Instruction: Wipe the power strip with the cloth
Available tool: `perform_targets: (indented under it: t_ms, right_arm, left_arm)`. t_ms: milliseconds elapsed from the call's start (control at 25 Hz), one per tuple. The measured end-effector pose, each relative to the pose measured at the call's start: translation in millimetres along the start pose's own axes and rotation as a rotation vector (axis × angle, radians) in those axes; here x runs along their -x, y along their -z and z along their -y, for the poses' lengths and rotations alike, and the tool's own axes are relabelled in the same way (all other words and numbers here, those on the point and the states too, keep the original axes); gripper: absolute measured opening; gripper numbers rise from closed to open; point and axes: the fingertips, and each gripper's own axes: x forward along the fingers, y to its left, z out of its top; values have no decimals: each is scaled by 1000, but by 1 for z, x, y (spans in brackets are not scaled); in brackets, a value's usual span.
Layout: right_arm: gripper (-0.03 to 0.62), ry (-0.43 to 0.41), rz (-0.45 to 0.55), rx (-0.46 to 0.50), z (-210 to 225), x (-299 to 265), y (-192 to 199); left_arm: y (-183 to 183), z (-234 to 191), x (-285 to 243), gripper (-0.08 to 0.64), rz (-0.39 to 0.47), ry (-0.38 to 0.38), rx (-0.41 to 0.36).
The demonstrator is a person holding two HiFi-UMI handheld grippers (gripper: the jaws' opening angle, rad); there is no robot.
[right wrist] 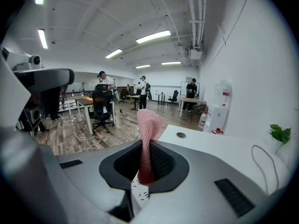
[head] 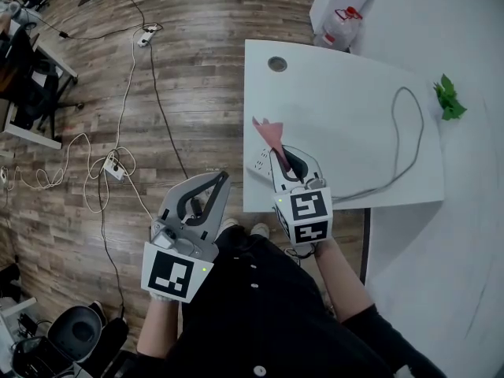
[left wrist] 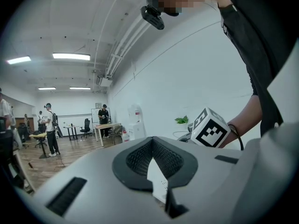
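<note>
- Pinching the cloth (head: 268, 132), the right gripper (head: 277, 154) hangs over the strip (head: 259, 162).
- Strip lies at the near left corner of the table (head: 339, 93).
- Left gripper (head: 221, 179) is closed, empty, beside the table.

Grippers: 2, the left gripper (head: 224, 179) and the right gripper (head: 275, 153). Marker cubes: 2, one per gripper (head: 178, 272) (head: 304, 214).

Pink cloth (head: 268, 132): 1.

Power strips: 3 in the head view.
- 1 white power strip (head: 258, 162) on the worktop (head: 339, 93).
- 2 floor strips (head: 146, 38) (head: 115, 167) among the floor cords.

White worktop: 1, with 1 round hole (head: 277, 64) and 1 grey cable (head: 409, 128) lying on it.

Green plant sprig (head: 449, 99): 1.

Jug with red cap (head: 344, 24): 1.

Distant standing people in the right gripper view: 3 (right wrist: 102, 80) (right wrist: 143, 91) (right wrist: 191, 91).
</note>
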Motion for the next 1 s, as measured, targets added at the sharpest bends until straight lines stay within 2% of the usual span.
perform_targets:
  t_ms: [720, 1000]
  right_arm:
    - [54, -89, -224, -12, -21, -63, 74]
    - [54, -108, -297, -9, -31, -76, 98]
  left_arm:
    - [12, -10, 13, 14, -25, -56, 13]
    - [13, -8, 16, 14, -30, -62, -6]
